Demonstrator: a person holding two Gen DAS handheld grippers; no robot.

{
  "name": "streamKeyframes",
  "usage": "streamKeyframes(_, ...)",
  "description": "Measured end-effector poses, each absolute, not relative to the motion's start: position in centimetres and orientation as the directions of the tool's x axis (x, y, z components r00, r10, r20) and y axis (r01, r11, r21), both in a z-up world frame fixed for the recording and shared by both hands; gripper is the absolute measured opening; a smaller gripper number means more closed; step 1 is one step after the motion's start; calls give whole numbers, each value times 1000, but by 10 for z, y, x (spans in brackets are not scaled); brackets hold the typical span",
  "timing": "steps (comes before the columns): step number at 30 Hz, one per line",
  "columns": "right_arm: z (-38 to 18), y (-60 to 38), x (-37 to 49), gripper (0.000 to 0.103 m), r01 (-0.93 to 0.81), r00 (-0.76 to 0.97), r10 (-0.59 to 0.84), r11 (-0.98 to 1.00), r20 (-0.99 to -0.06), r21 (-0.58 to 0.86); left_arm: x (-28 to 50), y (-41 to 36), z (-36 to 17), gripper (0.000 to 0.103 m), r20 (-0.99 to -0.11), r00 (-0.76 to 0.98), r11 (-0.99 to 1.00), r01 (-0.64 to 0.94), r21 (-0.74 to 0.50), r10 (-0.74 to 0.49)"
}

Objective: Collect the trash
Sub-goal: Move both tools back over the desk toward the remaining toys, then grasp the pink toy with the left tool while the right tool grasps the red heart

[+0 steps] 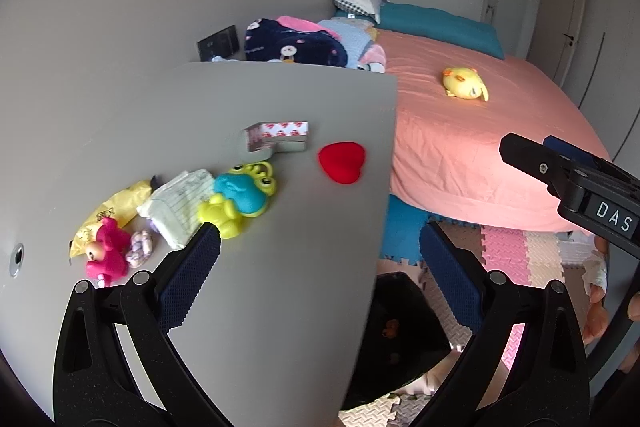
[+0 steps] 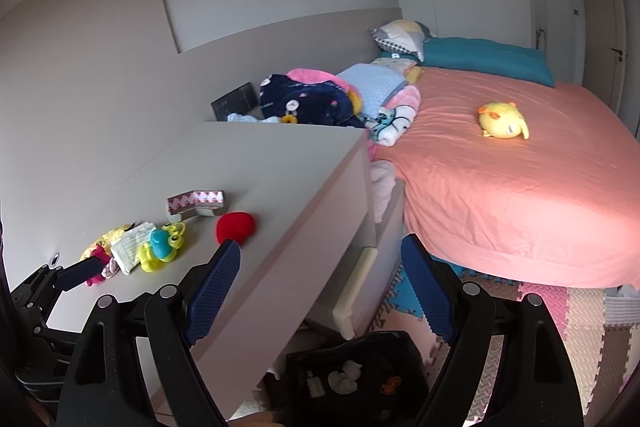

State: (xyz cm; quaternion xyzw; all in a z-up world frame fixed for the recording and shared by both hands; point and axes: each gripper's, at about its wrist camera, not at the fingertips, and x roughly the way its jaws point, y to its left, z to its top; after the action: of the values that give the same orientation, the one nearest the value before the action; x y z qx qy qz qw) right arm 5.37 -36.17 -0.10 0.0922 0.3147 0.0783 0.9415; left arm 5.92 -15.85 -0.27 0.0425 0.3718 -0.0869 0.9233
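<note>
Both grippers empty, jaws apart: left gripper (image 1: 320,251) hangs over the surface (image 1: 280,227) edge; right gripper (image 2: 320,275) likewise. Trash sits w/ toys at lower left of left-wrist frame: crumpled paper (image 1: 178,207) and yellow wrapper (image 1: 114,207), touching the frog toy (image 1: 240,195) and pink toy (image 1: 106,255). Bin (image 2: 360,379) on floor below, bottom centre. Next, prob.: take paper first, approach from its free side, pinch paper only, avoid dragging the frog toy. Red heart (image 1: 342,161) stays.
</note>
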Motion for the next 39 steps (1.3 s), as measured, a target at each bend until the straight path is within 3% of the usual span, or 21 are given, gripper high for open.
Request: streamKeyframes(39, -35, -266, 129, 83, -226, 684, 311, 951, -660, 213, 79, -22, -18, 96, -723, 688, 996, -92, 11, 72)
